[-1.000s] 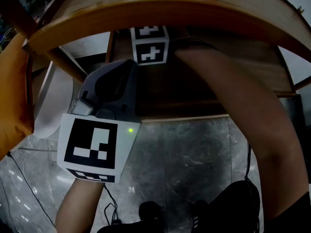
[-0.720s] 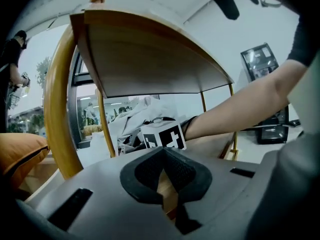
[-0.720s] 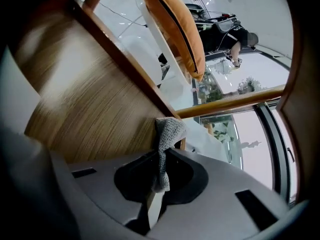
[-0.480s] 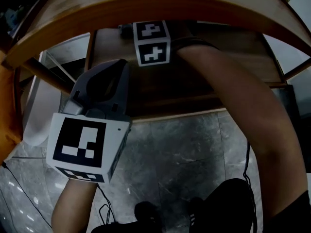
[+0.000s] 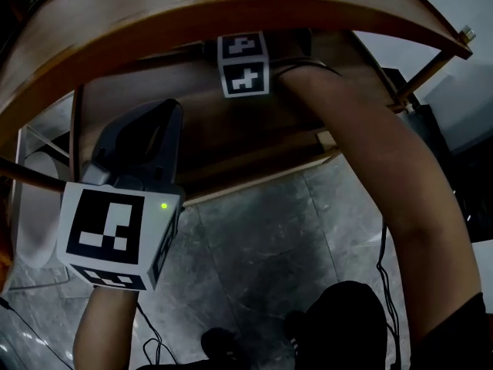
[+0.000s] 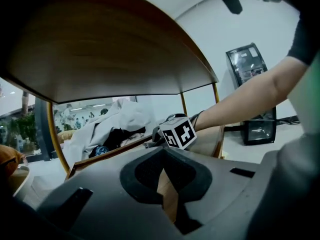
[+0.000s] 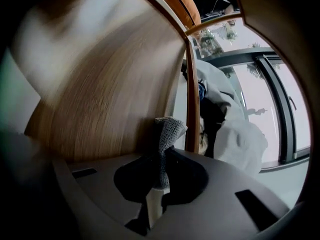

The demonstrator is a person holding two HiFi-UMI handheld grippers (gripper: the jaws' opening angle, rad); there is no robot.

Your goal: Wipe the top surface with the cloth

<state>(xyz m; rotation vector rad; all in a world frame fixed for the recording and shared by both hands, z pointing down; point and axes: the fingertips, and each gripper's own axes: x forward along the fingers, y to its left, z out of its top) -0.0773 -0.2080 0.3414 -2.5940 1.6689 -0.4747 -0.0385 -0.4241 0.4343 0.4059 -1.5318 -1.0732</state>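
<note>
Nearest to the head camera, the left gripper [image 6: 169, 191] is held low on the left, in front of the shelf unit, with its marker cube [image 5: 112, 237] facing up. Its jaws are drawn together to a thin slit and nothing is caught between them.

Next, the person's right arm [image 5: 385, 191] reaches in from the lower right, under the curved wooden top [image 5: 231, 14] and above the lower shelf [image 5: 231, 149]. At its end is the right gripper [image 7: 157, 184], its own cube tucked just below the top's front edge. These jaws are closed tight on the cloth [image 7: 167, 131], a grey knitted piece that sticks up out of them in a small bunched tuft. The tuft sits close against a wooden board; I cannot tell whether it touches. So the cloth is down between the two boards, not up on the top surface.

Further down lies the grey stone floor [image 5: 254, 245]. Beyond the shelf unit, a heap of white fabric [image 6: 117, 121] is piled up, with a large window [image 7: 260, 99] behind it.
</note>
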